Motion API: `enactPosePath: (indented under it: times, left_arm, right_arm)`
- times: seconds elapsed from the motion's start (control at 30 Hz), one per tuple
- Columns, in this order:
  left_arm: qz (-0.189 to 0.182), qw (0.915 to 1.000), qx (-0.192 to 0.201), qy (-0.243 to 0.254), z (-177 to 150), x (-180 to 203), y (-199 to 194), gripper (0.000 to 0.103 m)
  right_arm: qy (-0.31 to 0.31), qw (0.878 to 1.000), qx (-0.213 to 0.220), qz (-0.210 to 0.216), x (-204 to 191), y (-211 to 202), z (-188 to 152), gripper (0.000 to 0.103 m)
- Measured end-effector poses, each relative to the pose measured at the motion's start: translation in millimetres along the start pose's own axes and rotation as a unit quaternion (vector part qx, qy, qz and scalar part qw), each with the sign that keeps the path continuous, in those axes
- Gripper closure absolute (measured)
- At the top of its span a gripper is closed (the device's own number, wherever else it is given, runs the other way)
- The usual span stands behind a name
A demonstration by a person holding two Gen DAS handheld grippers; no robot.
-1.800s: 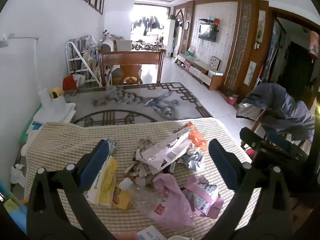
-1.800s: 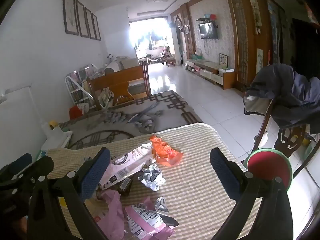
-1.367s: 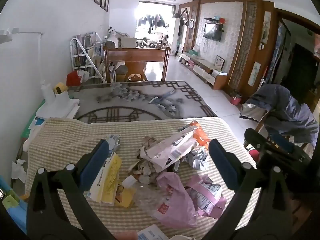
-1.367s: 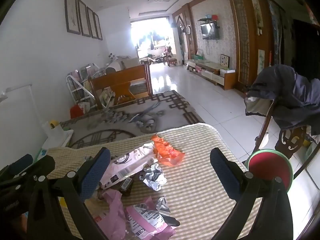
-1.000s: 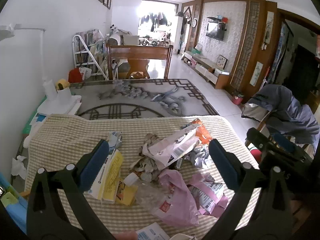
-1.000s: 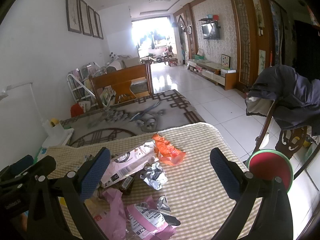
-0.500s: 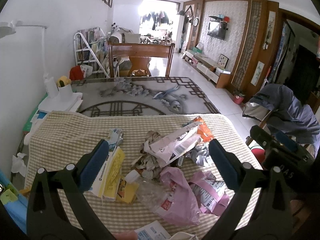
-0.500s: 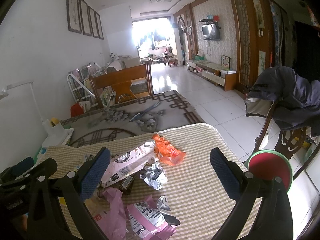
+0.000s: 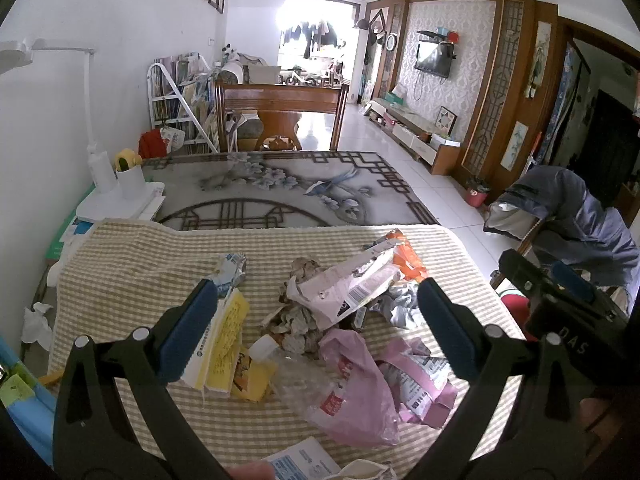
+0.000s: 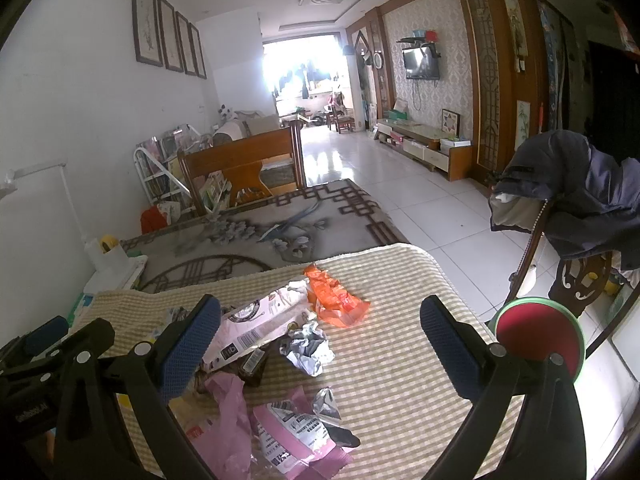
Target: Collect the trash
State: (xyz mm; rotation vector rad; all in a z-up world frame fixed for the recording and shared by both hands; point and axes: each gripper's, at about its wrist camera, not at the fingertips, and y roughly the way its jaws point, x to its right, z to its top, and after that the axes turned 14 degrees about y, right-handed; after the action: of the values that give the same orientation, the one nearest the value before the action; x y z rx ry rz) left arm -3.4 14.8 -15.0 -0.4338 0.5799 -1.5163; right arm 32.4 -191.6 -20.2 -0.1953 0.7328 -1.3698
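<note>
A heap of trash lies on a yellow-checked tablecloth (image 9: 132, 264): a white snack bag (image 9: 344, 286), an orange wrapper (image 10: 336, 302), crumpled foil (image 10: 308, 350), a pink plastic bag (image 9: 356, 392), a pink printed pouch (image 10: 296, 434), a yellow-and-white carton (image 9: 224, 340) and crumpled brown paper (image 9: 298, 320). My left gripper (image 9: 320, 320) hovers open above the heap with nothing between its fingers. My right gripper (image 10: 320, 344) is open too, above the foil and the orange wrapper. Each gripper shows at the edge of the other's view.
A white desk lamp base with a cup (image 9: 120, 188) stands at the table's far left. A wooden chair (image 9: 280, 116) is beyond the patterned glass tabletop (image 9: 272, 192). A chair draped with a dark jacket (image 10: 576, 200) and a red stool (image 10: 538, 346) stand to the right.
Both grippers stay open. The left view has drifted slightly forward and up over the heap; the right view has hardly shifted. The trash has not moved.
</note>
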Motion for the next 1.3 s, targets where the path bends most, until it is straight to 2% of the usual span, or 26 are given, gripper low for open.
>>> enactPosePath:
  times: [0.67,0.83,1.0,1.1,1.13,1.2,1.23,1.3]
  left_arm:
    - [0.000,1.0000,0.004,-0.005,-3,-1,-4,0.005]
    - [0.010,0.9998,0.003,-0.015,-4,-4,-4,0.005]
    - [0.040,0.9990,0.003,-0.023,-5,-15,-4,0.005]
    - [0.096,0.9949,0.001,-0.030,-10,-32,-3,0.005]
    - [0.103,0.9941,-0.004,-0.032,-13,-39,0,0.005]
    - [0.102,0.9937,-0.036,-0.028,-20,-55,7,0.005]
    - [0.089,0.9935,-0.063,-0.033,-28,-68,14,0.005]
    - [0.089,0.9911,-0.081,-0.057,-41,-86,18,0.005]
  right_arm:
    - [-0.003,1.000,0.001,-0.003,3,-6,-5,0.007]
    - [-0.005,1.000,0.000,-0.009,3,-5,-5,0.007]
    - [-0.007,1.000,-0.005,-0.012,3,-2,-4,0.007]
    - [-0.008,1.000,-0.008,-0.012,5,-1,-4,0.007]
    - [-0.008,1.000,-0.011,-0.013,6,0,-4,0.007]
    - [-0.006,1.000,-0.016,-0.015,8,3,-5,0.007]
    - [-0.005,1.000,-0.021,-0.016,9,4,-6,0.007]
    - [-0.005,0.999,-0.030,-0.016,11,8,-7,0.007]
